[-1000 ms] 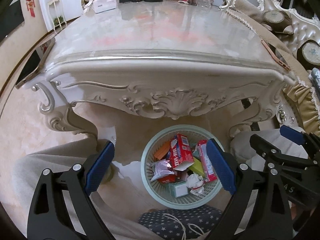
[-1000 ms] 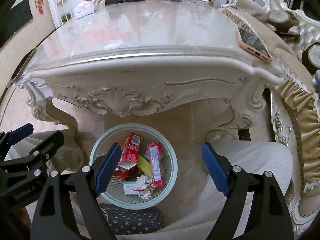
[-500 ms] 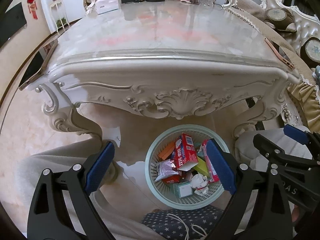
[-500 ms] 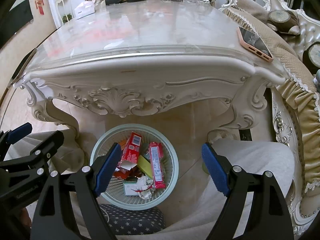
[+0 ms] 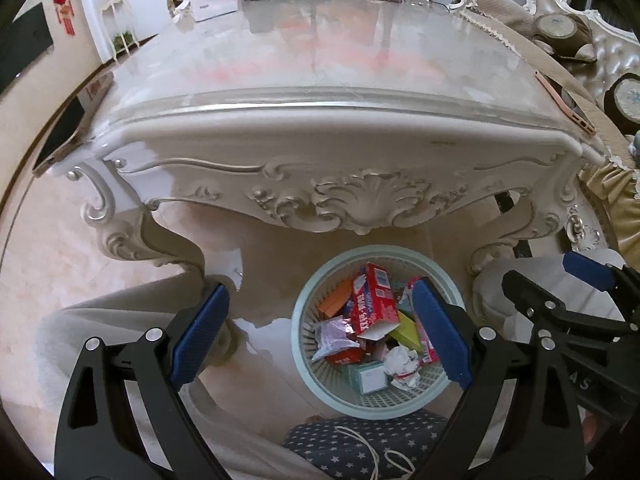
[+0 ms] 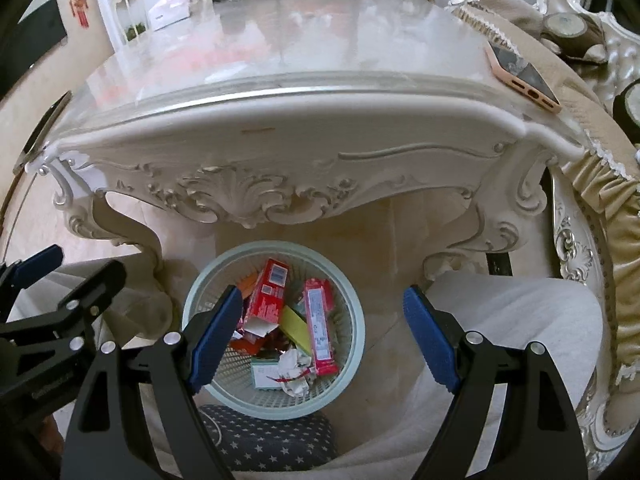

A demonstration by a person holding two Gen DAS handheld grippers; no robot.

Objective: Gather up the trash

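The marble counter (image 5: 320, 60) stands above a pale basket (image 5: 308, 364) on the floor, full of trash (image 5: 374, 308). The left gripper (image 5: 320, 336) and right gripper (image 6: 324, 332) hover over it, jaws apart, holding nothing.

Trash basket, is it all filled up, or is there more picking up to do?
Looks nearly done: the basket on the floor already holds boxes and wrappers. Both the left gripper and right gripper are open and empty. No loose trash shows on the table.
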